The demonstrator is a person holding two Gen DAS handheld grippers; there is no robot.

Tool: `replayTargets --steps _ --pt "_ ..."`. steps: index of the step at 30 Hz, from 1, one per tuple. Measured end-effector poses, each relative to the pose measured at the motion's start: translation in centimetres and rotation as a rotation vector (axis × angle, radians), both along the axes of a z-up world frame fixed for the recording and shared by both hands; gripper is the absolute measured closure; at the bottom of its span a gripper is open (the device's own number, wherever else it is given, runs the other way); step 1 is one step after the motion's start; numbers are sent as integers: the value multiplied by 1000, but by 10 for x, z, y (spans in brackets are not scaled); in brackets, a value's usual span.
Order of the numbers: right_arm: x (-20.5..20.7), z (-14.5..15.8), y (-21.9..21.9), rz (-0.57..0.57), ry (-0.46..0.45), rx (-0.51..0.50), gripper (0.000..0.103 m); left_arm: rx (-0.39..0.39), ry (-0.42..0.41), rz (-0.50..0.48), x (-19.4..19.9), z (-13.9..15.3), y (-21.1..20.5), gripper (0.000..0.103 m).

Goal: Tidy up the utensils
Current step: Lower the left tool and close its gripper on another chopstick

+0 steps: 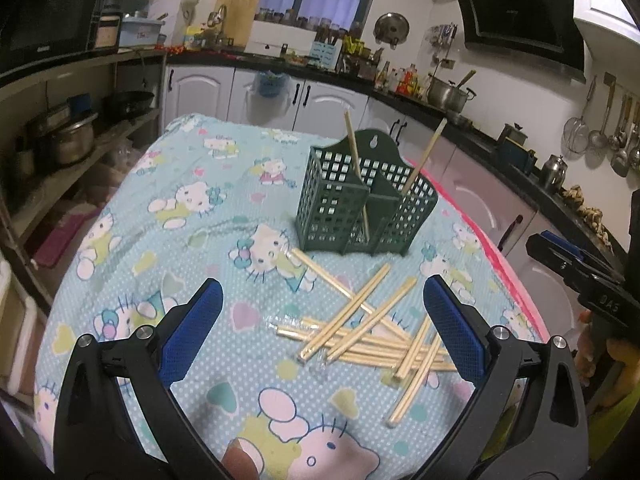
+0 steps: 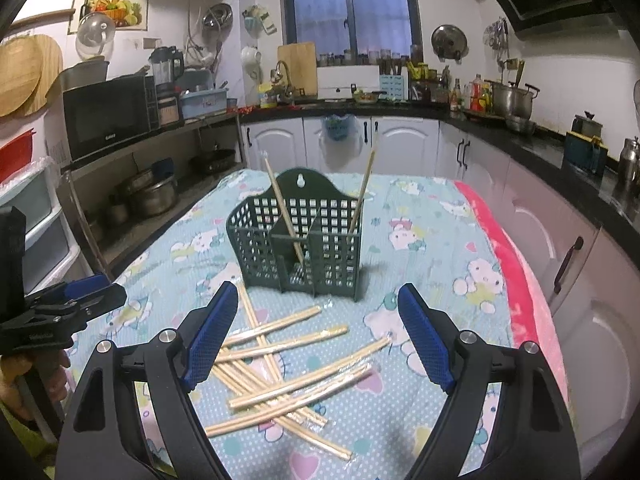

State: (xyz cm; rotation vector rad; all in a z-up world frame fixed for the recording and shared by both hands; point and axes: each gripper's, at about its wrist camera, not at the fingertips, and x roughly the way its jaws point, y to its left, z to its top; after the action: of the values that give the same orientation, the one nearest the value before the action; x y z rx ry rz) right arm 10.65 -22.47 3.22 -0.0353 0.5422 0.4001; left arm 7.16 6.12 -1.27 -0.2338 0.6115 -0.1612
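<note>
While both of my grippers hang over the cartoon-print cloth [image 1: 192, 216], this is how things sit around the green caddy [image 2: 296, 248]:

Left gripper [image 1: 322, 312]: my jaws spread wide, holding nothing, near side of the caddy.
Caddy's standing chopsticks: one [image 2: 284, 210] leans left in the middle compartment, one [image 2: 362, 194] stands in the right.
Loose chopsticks [image 2: 280, 372]: a crossed, wrapped heap on the cloth just before the caddy.
Right gripper [image 2: 316, 336]: my jaws wide apart, empty, above the heap.
</note>
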Motion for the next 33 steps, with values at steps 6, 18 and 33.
replayTargets --steps 6,18,33 --pt "0 -12 -3 -5 31 -15 23 -15 36 -2 1 -12 2 11" --pt "7 -40 -14 -36 94 -42 24 -33 133 -17 7 -43 2 11" --pt "31 -82 -15 -53 175 -74 24 -176 259 -101 22 -86 3 35"
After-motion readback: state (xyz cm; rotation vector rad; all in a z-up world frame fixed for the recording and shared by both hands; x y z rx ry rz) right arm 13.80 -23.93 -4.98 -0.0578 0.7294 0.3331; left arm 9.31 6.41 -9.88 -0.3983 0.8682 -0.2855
